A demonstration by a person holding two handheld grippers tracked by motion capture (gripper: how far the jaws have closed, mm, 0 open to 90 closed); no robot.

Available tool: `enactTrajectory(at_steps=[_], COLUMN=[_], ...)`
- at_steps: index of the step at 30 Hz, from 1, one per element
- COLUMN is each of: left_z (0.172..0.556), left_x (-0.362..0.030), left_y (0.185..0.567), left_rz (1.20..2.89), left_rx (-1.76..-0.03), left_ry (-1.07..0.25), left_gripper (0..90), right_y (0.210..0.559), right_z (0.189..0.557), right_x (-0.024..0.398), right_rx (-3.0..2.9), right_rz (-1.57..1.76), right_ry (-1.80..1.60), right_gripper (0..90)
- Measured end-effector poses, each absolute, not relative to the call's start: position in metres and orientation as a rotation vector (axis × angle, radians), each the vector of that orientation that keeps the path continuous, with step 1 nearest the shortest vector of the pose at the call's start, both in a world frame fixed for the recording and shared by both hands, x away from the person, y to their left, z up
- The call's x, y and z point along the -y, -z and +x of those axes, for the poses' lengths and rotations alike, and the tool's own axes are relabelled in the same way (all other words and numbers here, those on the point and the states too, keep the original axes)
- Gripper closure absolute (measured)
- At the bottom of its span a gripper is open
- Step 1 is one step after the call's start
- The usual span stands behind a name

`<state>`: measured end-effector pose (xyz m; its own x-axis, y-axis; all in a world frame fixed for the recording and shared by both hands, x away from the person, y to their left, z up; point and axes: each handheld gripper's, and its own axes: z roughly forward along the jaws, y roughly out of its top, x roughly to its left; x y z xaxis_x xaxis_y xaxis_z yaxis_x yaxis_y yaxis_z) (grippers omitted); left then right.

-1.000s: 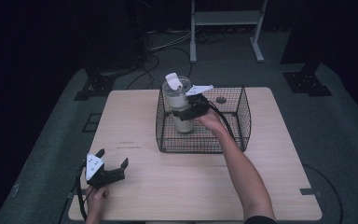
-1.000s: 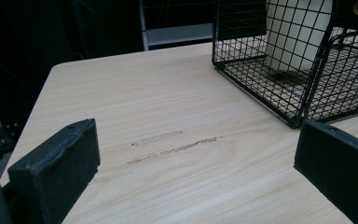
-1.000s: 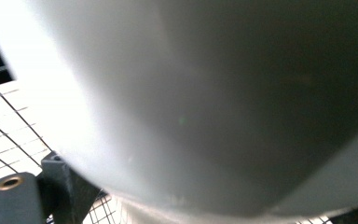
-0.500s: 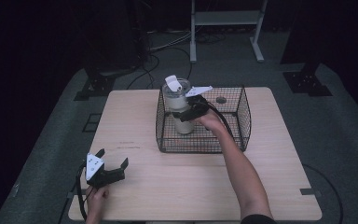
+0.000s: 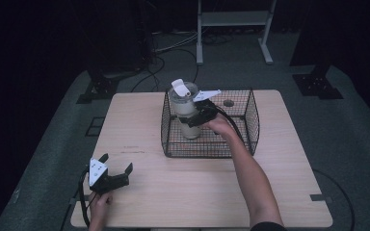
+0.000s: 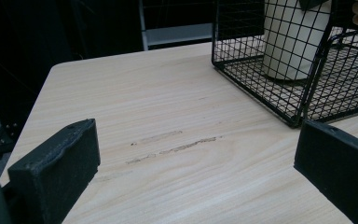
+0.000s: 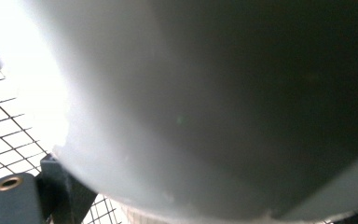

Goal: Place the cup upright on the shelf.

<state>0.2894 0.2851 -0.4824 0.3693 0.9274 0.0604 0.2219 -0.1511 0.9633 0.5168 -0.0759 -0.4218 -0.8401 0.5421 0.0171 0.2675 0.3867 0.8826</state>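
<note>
A cream tumbler (image 5: 189, 122) with a flip-up lid stands upright in the left part of a black wire basket (image 5: 207, 154) at the back middle of the table. My right gripper (image 5: 196, 115) reaches in over the basket's rim and is shut on the tumbler's upper body. In the right gripper view the tumbler's wall (image 7: 214, 93) sits right against the camera. My left gripper (image 5: 116, 162) rests low near the table's front left corner, open and empty. The left gripper view has its jaws wide apart, with the basket (image 6: 303, 112) and tumbler (image 6: 289, 42) farther off.
The wooden table (image 5: 197, 192) has scuff marks (image 6: 172, 144) between the left gripper and the basket. A small dark round spot (image 5: 229, 102) shows at the basket's far side. Behind the table stand a metal frame (image 5: 231, 19) and floor cables.
</note>
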Motion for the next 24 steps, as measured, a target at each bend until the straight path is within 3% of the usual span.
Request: enactTrajectory(at_steps=[24], left_z=[0.289], left_x=[-0.285], left_y=[0.482], left_rz=[1.624], left_rx=[-1.045], left_ry=[-0.876], left_gripper=[0.0], right_y=[0.424], right_z=[0.513], right_x=[0.091], right_rx=[-2.403], right_rz=[0.669], right_ry=[-1.445], right_gripper=[8.4])
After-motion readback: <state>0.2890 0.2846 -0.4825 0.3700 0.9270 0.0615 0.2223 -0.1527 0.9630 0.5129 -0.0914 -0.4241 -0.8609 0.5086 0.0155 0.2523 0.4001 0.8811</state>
